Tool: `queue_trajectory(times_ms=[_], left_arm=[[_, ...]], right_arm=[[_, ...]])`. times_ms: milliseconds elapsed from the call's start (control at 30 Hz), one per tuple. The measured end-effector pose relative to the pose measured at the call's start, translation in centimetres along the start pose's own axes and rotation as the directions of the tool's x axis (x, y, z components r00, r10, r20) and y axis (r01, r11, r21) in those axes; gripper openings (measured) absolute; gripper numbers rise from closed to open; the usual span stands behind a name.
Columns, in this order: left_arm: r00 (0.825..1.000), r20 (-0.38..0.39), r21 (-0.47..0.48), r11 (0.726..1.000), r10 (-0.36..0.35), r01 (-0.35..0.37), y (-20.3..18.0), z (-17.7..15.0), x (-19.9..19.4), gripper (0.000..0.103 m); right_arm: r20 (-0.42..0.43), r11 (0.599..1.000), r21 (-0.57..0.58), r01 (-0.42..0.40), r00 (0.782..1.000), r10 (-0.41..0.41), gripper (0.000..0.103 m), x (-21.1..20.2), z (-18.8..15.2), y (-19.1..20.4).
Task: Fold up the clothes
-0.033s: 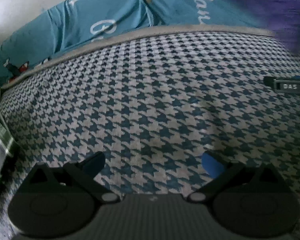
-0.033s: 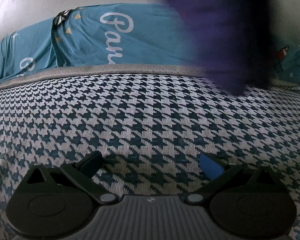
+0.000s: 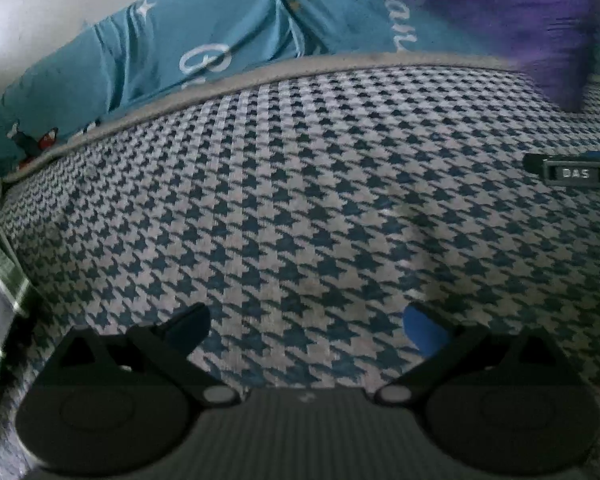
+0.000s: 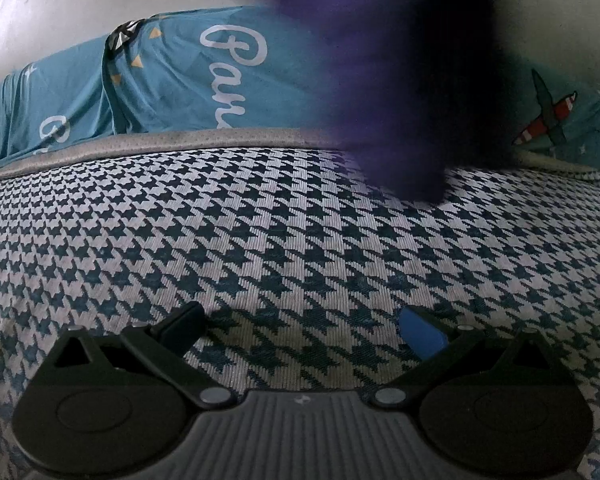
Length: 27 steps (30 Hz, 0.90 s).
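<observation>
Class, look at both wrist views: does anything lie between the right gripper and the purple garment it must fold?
Nothing visible does. Between the open right gripper and the blurred purple garment lies only bare houndstooth cover. The teal printed fabric sits behind, off to the left. The left gripper, also open, holds nothing.

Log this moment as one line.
left gripper open, empty | right gripper open, empty | purple garment blurred, above houndstooth cloth
</observation>
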<state>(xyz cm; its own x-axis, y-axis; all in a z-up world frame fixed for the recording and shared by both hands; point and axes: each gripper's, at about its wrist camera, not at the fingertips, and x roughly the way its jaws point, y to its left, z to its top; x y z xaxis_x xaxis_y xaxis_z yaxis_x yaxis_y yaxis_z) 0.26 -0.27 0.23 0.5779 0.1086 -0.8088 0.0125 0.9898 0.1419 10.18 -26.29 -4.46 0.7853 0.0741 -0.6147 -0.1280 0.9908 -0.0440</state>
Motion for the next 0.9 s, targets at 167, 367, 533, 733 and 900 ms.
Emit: queue_trajectory(times_ms=[167, 367, 533, 733, 900], left_arm=[[0.999, 0.009, -0.013, 0.999, 0.032, -0.032, -1.1, 1.8, -0.3, 0.103], [0.999, 0.043, -0.047, 0.999, 0.030, -0.028, -4.9, 3.7, -1.6, 0.103], [0.997, 0.071, -0.060, 0.998, 0.018, -0.014, -2.8, 2.5, -3.3, 0.103], [0.995, 0.103, -0.074, 0.997, -0.007, 0.015, 0.6, 1.4, -4.8, 0.103], [0.990, 0.137, -0.052, 0.998, -0.021, 0.028, 2.9, -2.0, -5.3, 0.103]], right_arm=[[-0.004, 1.000, -0.003, 0.003, 1.000, -0.003, 0.103, 0.2, 0.1, 0.2], [-0.005, 1.000, -0.003, 0.003, 1.000, -0.003, 0.103, -0.1, 0.2, 0.0], [-0.005, 1.000, 0.000, 0.001, 1.000, -0.001, 0.103, -0.2, 0.2, -0.1], [-0.004, 1.000, 0.002, 0.000, 1.000, 0.000, 0.103, -0.6, 0.0, -0.3], [-0.003, 1.000, 0.003, -0.001, 1.000, 0.001, 0.103, -0.4, 0.0, -0.4]])
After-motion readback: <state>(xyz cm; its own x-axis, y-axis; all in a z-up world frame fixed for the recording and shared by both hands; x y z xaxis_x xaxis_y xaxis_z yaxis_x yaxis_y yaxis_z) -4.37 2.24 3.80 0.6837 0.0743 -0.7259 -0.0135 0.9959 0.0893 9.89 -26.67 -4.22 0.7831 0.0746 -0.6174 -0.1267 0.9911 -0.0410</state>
